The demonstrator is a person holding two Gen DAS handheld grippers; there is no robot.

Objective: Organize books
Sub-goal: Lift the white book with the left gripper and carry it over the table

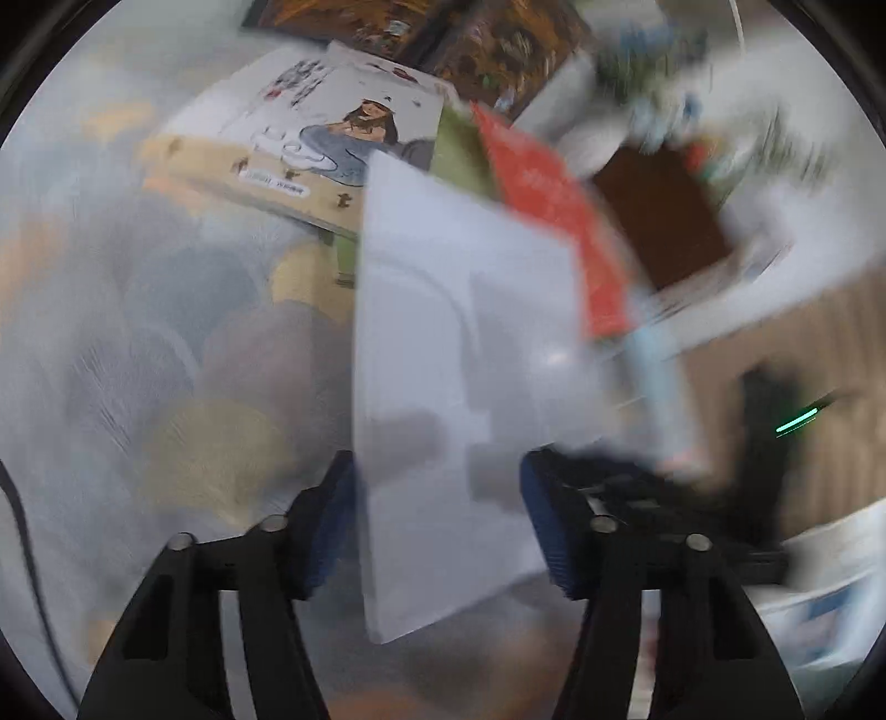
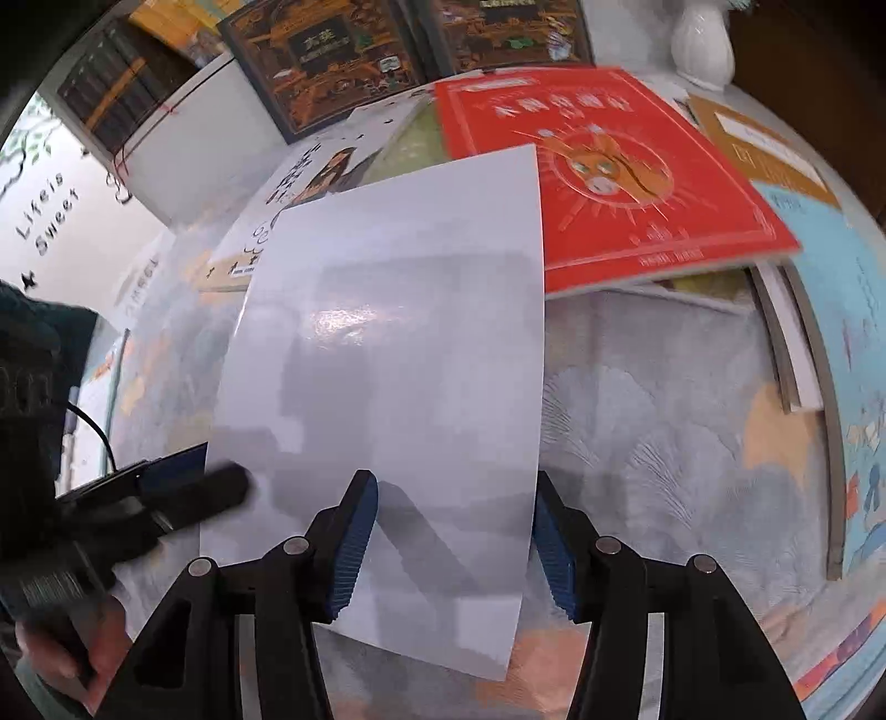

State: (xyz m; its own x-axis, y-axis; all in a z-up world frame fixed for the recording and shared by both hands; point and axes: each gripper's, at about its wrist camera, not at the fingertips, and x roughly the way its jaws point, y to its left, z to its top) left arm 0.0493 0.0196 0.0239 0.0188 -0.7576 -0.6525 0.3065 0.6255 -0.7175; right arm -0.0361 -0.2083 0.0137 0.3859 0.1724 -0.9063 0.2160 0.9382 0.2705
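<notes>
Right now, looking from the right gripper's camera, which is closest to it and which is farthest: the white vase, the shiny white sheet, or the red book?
1. White sheet: nearest, lying right between the right gripper fingers.
2. Red book: beyond the sheet, up and to the right.
3. White vase: farthest, at the top right, behind the red book.

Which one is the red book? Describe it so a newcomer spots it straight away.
Start at the patterned tablecloth and look to its far side, where books lie overlapping in front of a white vase. The red book lies on top of that pile, right of the glossy white sheet. It alone is bright red, with an orange sunburst design.
</notes>
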